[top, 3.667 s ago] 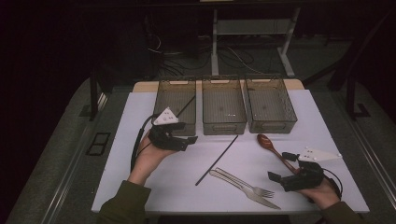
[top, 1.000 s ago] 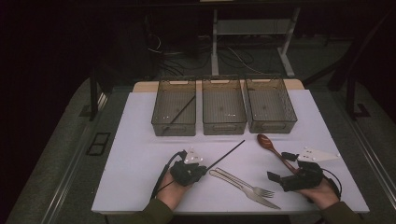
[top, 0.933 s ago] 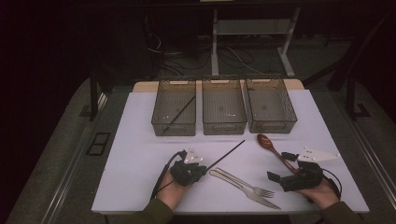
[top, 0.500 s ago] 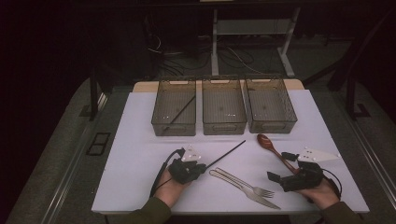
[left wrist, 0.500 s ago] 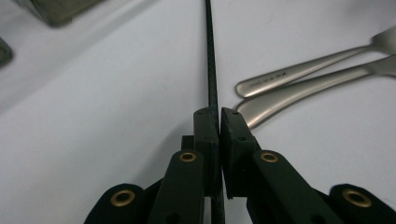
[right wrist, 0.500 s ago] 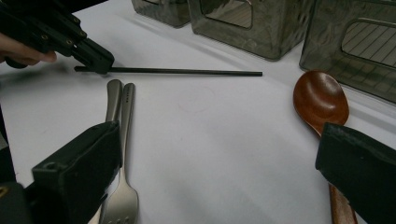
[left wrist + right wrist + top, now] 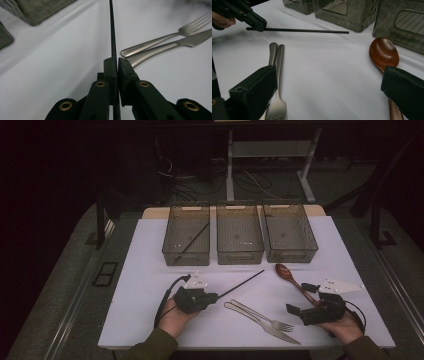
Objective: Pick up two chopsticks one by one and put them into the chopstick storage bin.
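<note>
While my left hand-held gripper (image 7: 214, 297) is clenched on the near end of the thin black rod (image 7: 242, 284), its long axis runs toward 2 o'clock on the counter (image 7: 145, 270); my right hand-held gripper (image 7: 301, 299) stands released.

Lab: cables (image 7: 200, 182), desk frame (image 7: 270, 155)

in the left gripper view, the black rod (image 7: 113, 32) runs out at the far picture edge, and its near end is hidden between the closed jaws. the knife (image 7: 172, 45) blade and the fork (image 7: 162, 40) tines are cut off at the right edge. in the right gripper view, the wooden spoon (image 7: 384, 52) handle is hidden behind the right jaw.
</note>
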`<state>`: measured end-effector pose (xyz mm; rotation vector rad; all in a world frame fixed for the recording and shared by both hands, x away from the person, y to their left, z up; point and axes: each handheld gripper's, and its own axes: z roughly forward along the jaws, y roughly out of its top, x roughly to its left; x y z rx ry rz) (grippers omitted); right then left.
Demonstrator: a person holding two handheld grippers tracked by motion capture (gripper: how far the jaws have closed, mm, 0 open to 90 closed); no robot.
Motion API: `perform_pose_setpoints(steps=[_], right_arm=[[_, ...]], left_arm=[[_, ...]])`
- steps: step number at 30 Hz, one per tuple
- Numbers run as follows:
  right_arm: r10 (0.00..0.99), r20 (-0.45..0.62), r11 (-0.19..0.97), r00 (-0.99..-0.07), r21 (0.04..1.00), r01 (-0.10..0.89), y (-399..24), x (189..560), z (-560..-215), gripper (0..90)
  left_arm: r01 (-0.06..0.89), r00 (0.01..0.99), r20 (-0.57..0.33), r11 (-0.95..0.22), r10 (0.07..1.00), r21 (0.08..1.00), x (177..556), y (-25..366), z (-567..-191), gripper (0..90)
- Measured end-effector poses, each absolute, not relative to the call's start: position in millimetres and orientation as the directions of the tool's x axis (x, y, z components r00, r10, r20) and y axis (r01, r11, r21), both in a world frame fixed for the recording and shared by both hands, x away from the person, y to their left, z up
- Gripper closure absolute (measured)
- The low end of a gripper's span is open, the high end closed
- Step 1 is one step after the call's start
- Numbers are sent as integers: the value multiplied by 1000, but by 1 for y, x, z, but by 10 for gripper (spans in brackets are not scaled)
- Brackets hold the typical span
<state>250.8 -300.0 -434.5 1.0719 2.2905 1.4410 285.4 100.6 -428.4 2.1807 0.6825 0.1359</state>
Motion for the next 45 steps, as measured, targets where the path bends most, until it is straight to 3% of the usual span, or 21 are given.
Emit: perform_pose_setpoints(steps=[20, 45], right_arm=[[669, 204, 236, -715, 853, 465, -298, 261, -437, 10], [677, 196, 242, -710, 851, 466, -297, 258, -437, 10]], left_arm=[[373, 882, -133, -495, 453, 785, 287, 112, -410, 853], [394, 838, -138, -411, 528, 822, 307, 138, -388, 853]])
